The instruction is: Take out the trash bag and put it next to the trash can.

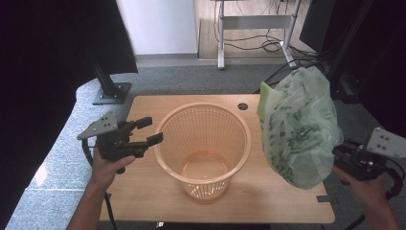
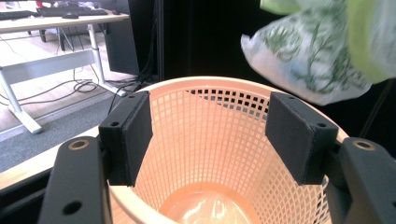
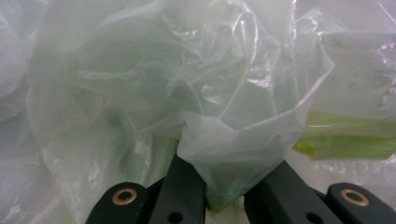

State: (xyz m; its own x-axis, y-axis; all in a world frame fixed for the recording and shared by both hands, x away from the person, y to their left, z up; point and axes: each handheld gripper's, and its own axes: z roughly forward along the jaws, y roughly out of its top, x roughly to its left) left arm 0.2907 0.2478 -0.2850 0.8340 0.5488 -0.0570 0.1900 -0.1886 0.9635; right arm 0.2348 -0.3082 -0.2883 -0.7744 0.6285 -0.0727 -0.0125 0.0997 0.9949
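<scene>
An orange mesh basket (image 1: 165,125) stands upright in the middle of the wooden table. My left gripper (image 1: 152,130) hovers just left of its rim, jaws open and holding nothing. In the left gripper view the open gripper (image 2: 215,135) frames the basket's far wall (image 2: 210,116), one pad (image 2: 133,135) on each side. A pale plastic bag with a green leaf print (image 1: 297,129) hangs in the air to the right of the basket. My right gripper (image 1: 337,155) is shut on the bag's lower right side. In the right gripper view the gripper (image 3: 224,196) pinches a fold of the translucent bag (image 3: 187,93).
The table (image 1: 143,201) has a round cable hole (image 1: 242,106) at its back edge. A black stand base (image 1: 112,91) sits on the floor beyond the back left corner. A grey desk frame (image 1: 253,21) and cables lie farther back. The bag (image 2: 317,60) hangs above the basket's far side.
</scene>
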